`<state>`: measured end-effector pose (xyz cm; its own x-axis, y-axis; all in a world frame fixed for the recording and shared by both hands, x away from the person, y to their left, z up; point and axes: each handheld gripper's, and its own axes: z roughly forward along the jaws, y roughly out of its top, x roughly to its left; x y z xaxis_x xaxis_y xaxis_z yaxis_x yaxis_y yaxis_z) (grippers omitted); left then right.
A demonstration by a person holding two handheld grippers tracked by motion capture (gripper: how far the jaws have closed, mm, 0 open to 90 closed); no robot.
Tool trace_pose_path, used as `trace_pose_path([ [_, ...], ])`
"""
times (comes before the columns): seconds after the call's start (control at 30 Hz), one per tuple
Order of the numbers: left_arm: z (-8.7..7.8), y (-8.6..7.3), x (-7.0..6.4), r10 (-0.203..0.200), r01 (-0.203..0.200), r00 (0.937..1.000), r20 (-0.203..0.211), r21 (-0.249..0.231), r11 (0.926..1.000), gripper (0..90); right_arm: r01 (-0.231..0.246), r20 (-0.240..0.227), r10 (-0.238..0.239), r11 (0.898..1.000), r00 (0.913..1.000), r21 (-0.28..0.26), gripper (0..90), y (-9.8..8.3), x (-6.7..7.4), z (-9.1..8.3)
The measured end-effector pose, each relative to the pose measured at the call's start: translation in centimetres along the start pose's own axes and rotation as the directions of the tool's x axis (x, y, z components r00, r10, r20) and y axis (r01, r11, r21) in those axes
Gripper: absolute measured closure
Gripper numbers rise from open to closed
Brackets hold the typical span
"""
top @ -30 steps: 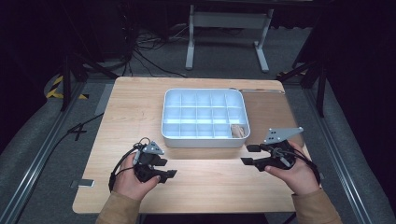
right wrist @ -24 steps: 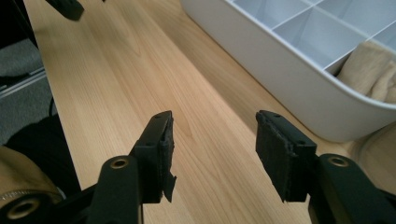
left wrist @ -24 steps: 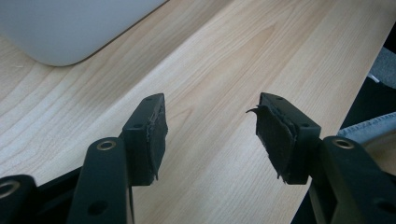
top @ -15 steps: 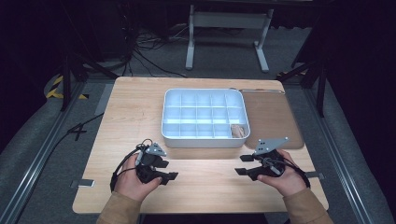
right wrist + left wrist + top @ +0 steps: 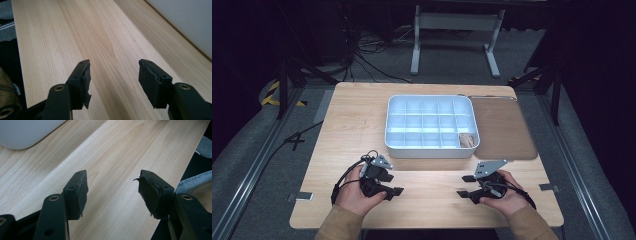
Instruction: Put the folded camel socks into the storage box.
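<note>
The left gripper (image 5: 393, 186) rested low over the wooden table (image 5: 357, 125), its jaws having just spread wide with nothing between them. The white compartment tray (image 5: 431, 150) stood near, just beyond both grippers. The right gripper (image 5: 465, 186) was also released, its jaws having just widened over bare wood.

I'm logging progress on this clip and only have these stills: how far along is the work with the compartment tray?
Done: one small tan item lies in a near-right compartment of the white tray. In hand: nothing; the left gripper and right gripper rest near the table's front edge, jaws just opened wide over bare wood. Left: the other compartments look empty, so probably most of the job.
</note>
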<state>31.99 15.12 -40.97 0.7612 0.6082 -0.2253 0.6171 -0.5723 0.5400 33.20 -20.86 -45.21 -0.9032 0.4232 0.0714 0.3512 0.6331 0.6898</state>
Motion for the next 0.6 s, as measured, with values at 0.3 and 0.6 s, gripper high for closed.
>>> trace_pose_path([
  [0.3, 0.4, 0.2, 0.1, 0.018, -0.018, 0.9998, 0.008, 0.018, 0.9997, 40.8, 0.039, 0.007, -0.039, 0.999, 0.9992, -0.015, 43.3, -0.7, 1.1, 1.3],
  [0.6, 0.8, 0.2, 0.1, 0.027, -0.028, 0.9995, 0.016, 0.036, 0.999, 39.9, 0.045, 0.013, -0.045, 0.999, 0.9989, -0.012, 41.6, -1.1, 1.1, 1.8],
])
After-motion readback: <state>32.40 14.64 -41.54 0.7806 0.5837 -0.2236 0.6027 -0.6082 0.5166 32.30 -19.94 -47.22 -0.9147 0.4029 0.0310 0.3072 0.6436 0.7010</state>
